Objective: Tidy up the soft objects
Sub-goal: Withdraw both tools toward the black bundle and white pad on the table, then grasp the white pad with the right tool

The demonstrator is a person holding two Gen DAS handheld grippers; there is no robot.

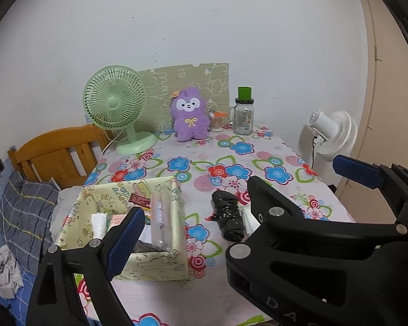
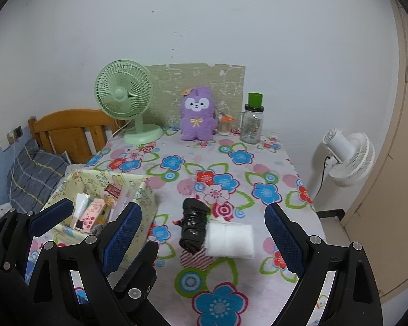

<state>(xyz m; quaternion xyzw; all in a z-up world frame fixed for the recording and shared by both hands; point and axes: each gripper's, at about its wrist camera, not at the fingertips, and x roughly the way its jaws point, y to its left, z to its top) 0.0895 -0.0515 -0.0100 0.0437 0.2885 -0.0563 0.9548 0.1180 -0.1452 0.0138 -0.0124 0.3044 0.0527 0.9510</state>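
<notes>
black roll (image 2: 193, 225): crinkled, glossy | white pack (image 2: 229, 240): touching it | both fingers: apart, empty

Flower-print tablecloth (image 2: 231, 163), purple plush (image 2: 196, 115), mint-green fan (image 2: 123, 95), black roll (image 2: 193, 225), white pack (image 2: 229, 240).

The left claw (image 2: 79, 225) hangs tilted downward with its two blue-padded fingers (image 2: 121, 237) spread wide and nothing between them. Just to its right, the right claw (image 2: 204, 241) is pitched down at much the same angle, its jaws equally wide apart and empty, one blue pad (image 2: 284, 240) on each side. The two black frames sit side by side, nearly touching, and neither presses on anything.
</notes>
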